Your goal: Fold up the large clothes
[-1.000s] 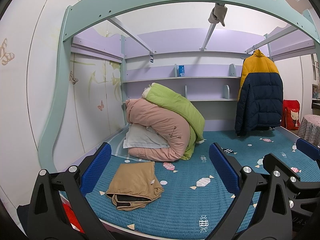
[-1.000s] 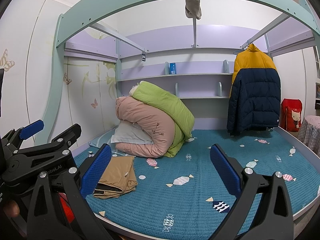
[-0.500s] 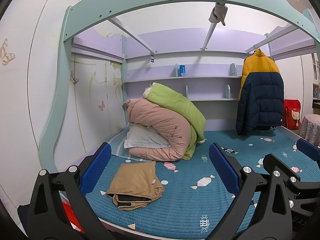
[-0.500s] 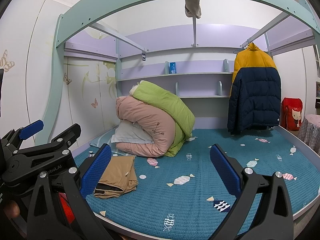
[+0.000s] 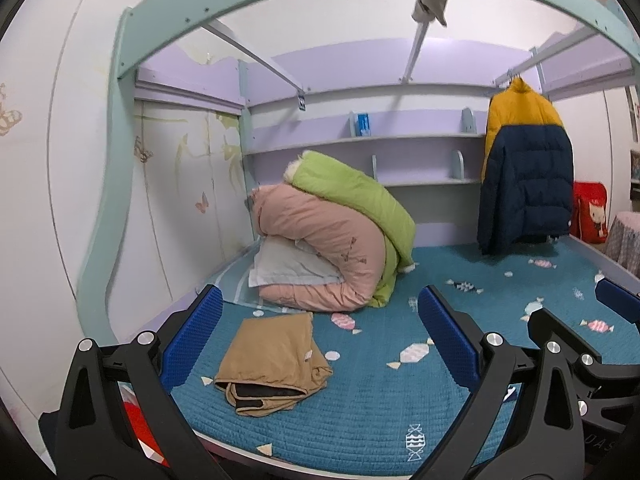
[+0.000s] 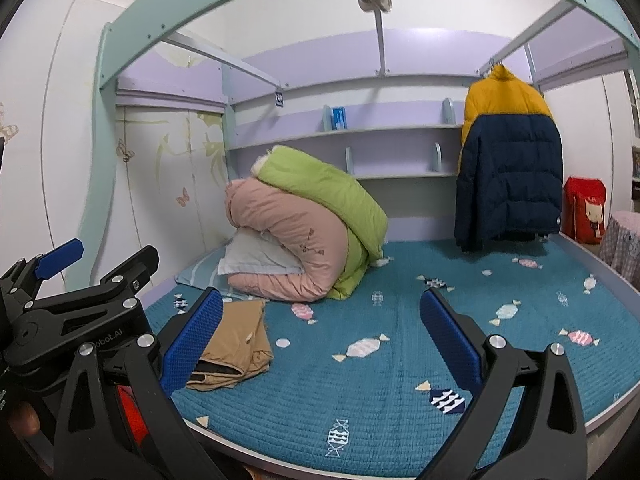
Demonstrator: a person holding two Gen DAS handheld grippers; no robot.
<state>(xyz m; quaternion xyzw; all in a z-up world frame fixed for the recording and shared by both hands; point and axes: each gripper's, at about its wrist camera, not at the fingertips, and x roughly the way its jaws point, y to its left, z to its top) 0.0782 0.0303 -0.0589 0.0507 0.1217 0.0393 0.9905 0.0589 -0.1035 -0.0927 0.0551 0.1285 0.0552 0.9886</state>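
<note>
Beneath a pale green and lilac loft frame, a bed with a teal quilted cover point(image 5: 360, 412) printed with sweets carries everything in view. Folded tan fabric garment with a dark lining point(image 5: 274, 362) lies near the front left corner of the bed, close to its front edge; in the right wrist view the same garment point(image 6: 236, 344) sits partly behind the left blue pad of the tongs. Rolled pink and green duvets over a white pillow point(image 5: 332, 240) are piled toward the back left corner, well apart from the front edge. Yellow and navy padded jacket point(image 5: 524, 176) hangs on a rail at the back right, its hem just above the bed.

Left tongs point(image 5: 320, 334) stand wide open, holding nothing, short of the bed's front edge. Right tongs point(image 6: 322, 336) are likewise spread and empty.

Handling, as judged: the tan garment looks soft, limp and light, already stacked in layers, so a pinch on a single layer would probably peel the stack apart; the thick folded edge nearest the front edge appears the firmest hold. The jacket, if it is the next item, seems bulky, springy and smooth-shelled, likely to slip; shoulders or hem corners seem best.

Writing: "obot.AI" is readable on the left tongs' body point(image 6: 76, 320) in the right wrist view. A small blue tag on the frame is illegible.
</note>
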